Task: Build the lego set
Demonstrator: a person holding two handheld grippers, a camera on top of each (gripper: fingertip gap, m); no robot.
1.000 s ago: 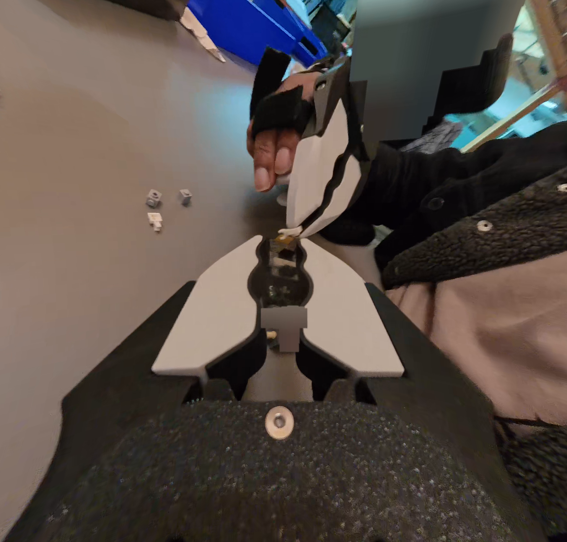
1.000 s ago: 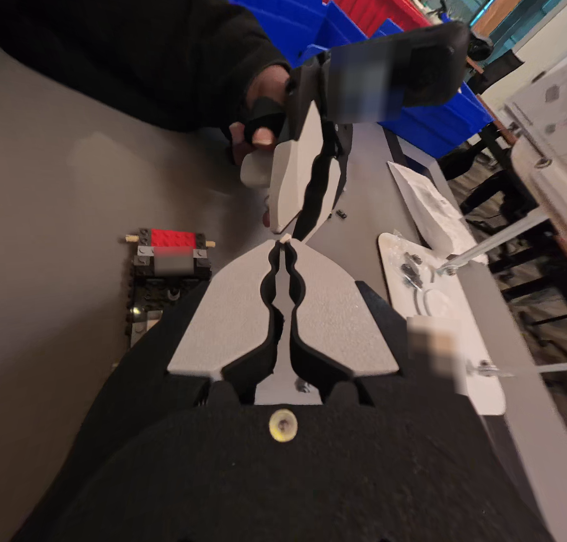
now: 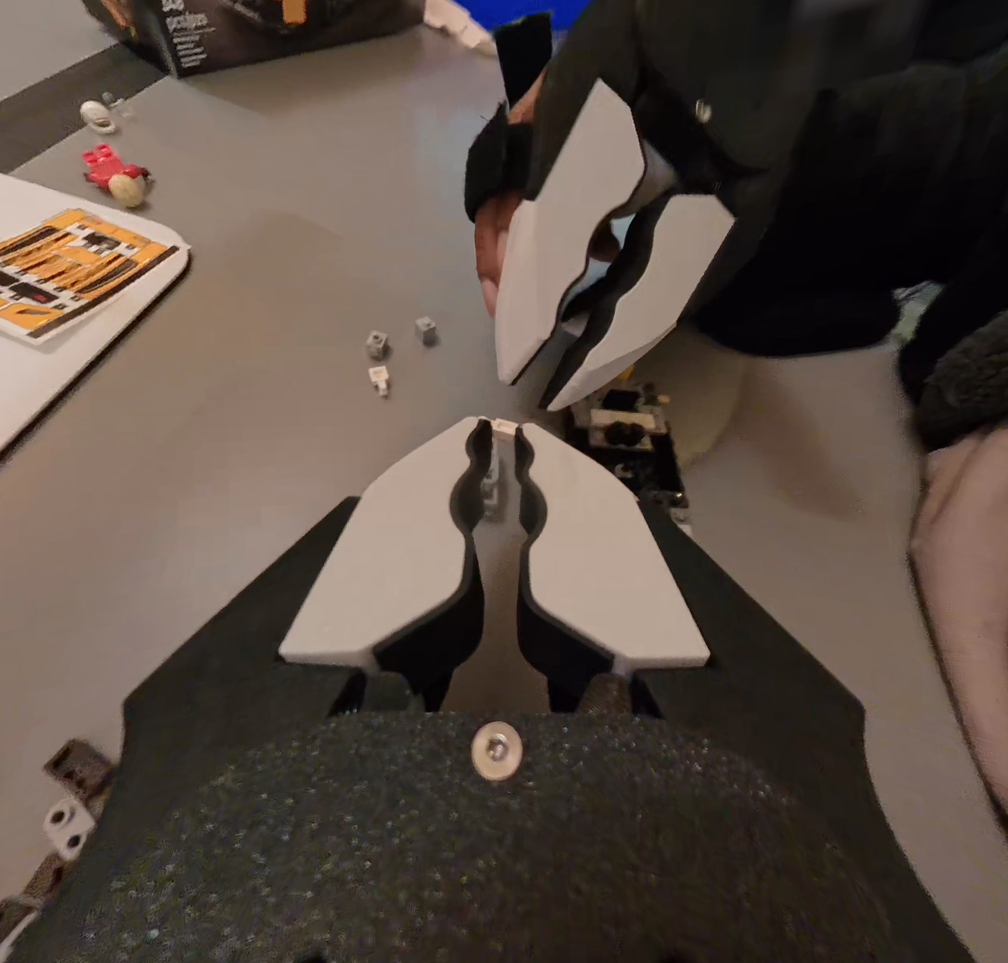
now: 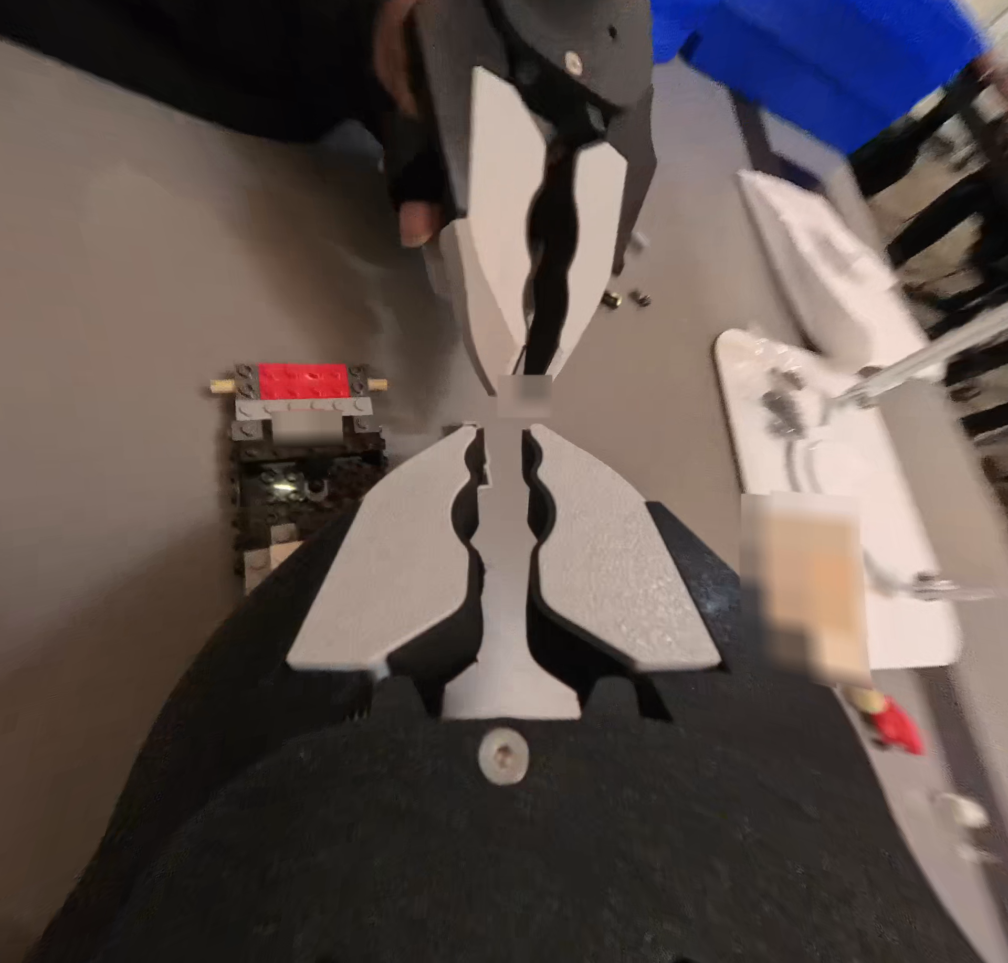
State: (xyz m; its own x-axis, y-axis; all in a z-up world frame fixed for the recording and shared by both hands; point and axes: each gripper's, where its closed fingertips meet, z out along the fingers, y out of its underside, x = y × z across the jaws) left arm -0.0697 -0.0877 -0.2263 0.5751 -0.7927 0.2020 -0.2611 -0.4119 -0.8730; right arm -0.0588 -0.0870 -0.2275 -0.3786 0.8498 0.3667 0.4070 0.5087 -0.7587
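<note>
Pinching small white lego piece [image 3: 503, 427] at fingertips, left gripper [image 3: 499, 425] fingers nearly closed on it; right gripper [image 4: 501, 435] fingers narrowly apart, empty, tips just beside left's; partly built lego car [image 4: 305, 446] on grey table [image 3: 273, 446] beside both; three small grey pieces [image 3: 401, 345] lie loose nearby.

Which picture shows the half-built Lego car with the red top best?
The right wrist view: the half-built Lego car lies in the open on the grey table, red plate on top, only its near end hidden. In the left wrist view it is mostly covered by the grippers' fingers.
</note>
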